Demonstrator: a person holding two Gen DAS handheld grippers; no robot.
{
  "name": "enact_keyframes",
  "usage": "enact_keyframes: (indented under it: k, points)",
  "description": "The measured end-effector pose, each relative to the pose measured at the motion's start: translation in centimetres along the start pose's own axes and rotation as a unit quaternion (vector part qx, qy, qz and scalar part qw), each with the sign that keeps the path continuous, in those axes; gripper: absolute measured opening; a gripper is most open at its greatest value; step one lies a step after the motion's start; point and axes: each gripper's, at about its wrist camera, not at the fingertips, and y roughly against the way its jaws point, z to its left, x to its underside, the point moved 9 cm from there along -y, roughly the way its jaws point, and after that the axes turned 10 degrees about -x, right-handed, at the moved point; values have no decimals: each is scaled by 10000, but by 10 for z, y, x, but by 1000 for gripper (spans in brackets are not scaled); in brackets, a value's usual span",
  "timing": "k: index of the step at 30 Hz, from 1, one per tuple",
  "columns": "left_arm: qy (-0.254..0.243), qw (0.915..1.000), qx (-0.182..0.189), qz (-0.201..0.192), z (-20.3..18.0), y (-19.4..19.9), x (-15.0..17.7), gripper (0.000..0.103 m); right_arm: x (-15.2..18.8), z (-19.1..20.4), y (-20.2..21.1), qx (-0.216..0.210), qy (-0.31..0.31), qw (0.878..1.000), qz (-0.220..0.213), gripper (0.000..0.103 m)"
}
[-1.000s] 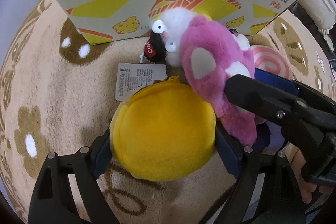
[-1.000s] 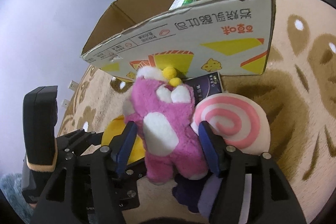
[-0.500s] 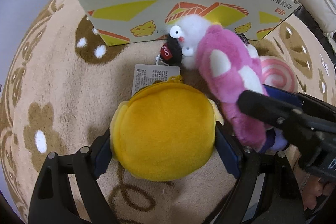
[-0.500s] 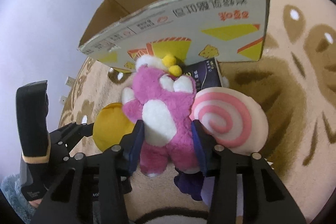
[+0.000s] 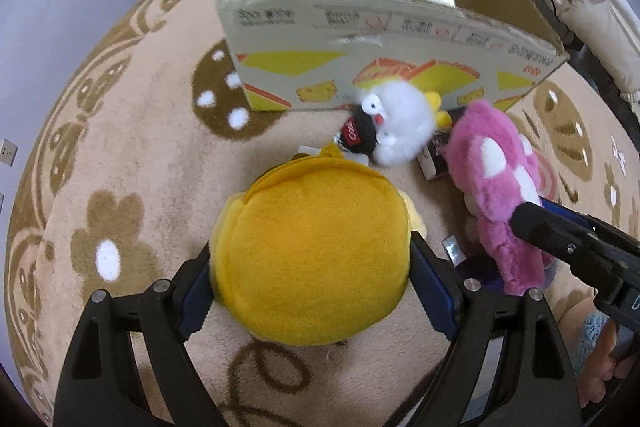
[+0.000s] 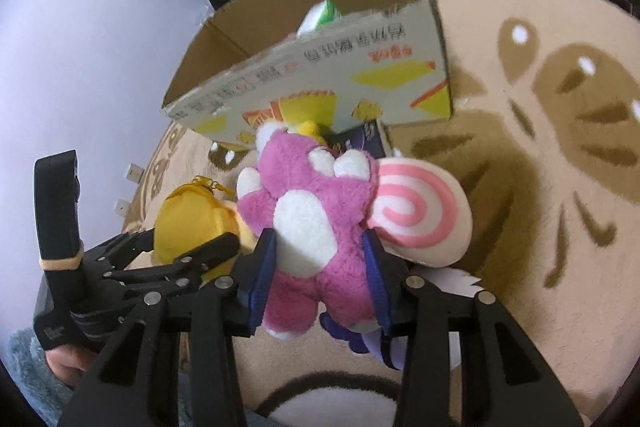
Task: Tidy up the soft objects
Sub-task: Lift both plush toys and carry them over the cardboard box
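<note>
My left gripper (image 5: 312,279) is shut on a round yellow plush pouch (image 5: 312,259) and holds it above the rug; the pouch also shows in the right wrist view (image 6: 192,223). My right gripper (image 6: 320,267) is shut on a pink plush toy (image 6: 316,215), also seen in the left wrist view (image 5: 496,179). An open cardboard box (image 5: 380,27) stands just behind both toys, and shows in the right wrist view (image 6: 320,79). A white fluffy plush (image 5: 400,127) lies on the rug against the box front.
A pink-and-white swirl cushion (image 6: 416,211) lies right of the pink toy. A dark booklet (image 6: 360,139) lies by the box. A green-and-white packet (image 6: 320,19) sits inside the box. The patterned beige rug (image 5: 140,147) covers the floor.
Both grippers have risen and pulled back with their toys. The right gripper's jaws have closed tighter on the pink toy. The box interior has come into view.
</note>
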Motion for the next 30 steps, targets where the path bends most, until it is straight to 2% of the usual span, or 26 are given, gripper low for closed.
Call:
enact_keyframes:
  k: [6,10,14,23,30]
  points:
    - [139,9989,-97,-428,9,16,-7,86,-9,8,23,80,274,9992,-262,45]
    - [132,9958,-61,-904,6,38,-17,86,-13,15,33,149,404,9981,-436,45]
    - [199,9927,-95,-1188,11,52,-23,86,-18,14,44,115,315,9976,-608,45]
    - [391,9896,-191,-1370,26,63,-31,86,-28,17,60,12,291,9958,-868,45]
    - [455,9846,-237,-1669,32,83,-39,86,-35,19,71,17,366,9940,-1033,45]
